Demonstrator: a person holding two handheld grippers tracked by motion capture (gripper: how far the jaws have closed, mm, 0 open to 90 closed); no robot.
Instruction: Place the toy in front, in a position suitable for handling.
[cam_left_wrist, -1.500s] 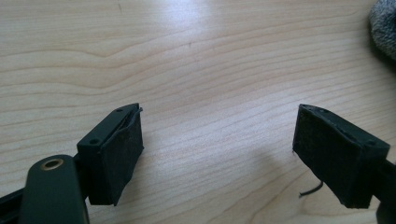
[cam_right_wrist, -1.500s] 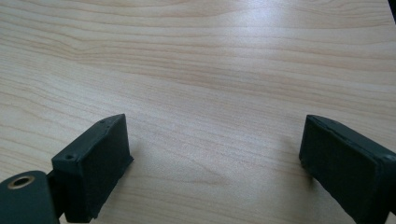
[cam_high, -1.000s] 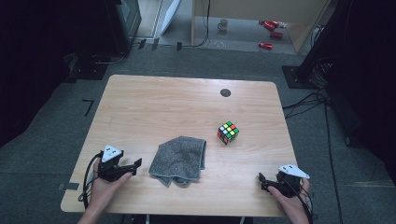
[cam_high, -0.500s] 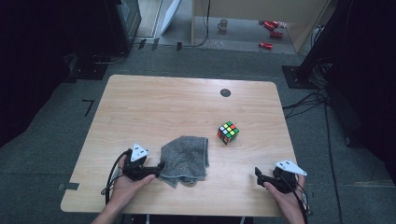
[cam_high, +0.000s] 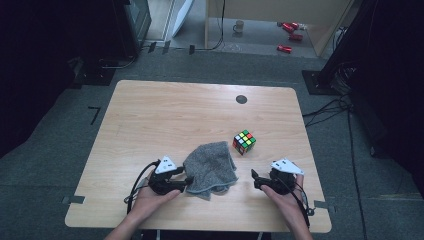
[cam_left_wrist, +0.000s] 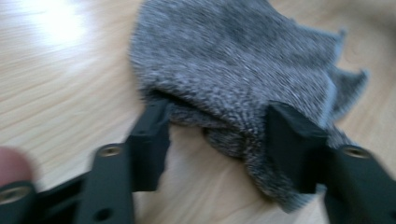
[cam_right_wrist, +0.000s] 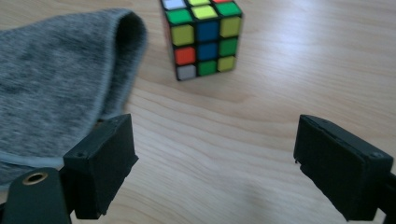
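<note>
Pinching near-left edge of grey towel (cam_high: 212, 167), lying crumpled at front-centre of table (cam_high: 150, 115), with left gripper (cam_high: 187, 181), jaws just closing on it (blurry, probably biting), and holding right gripper (cam_high: 255, 179) wide open by its other side, likely for spreading.

A grey terry cloth (cam_high: 210, 169) lies crumpled in a loose heap on the table's near half, its fuzzy lower-left edge bunched and folded under. At its 2 o'clock, just apart, stands a colourful puzzle cube (cam_high: 244, 142), upright.
</note>
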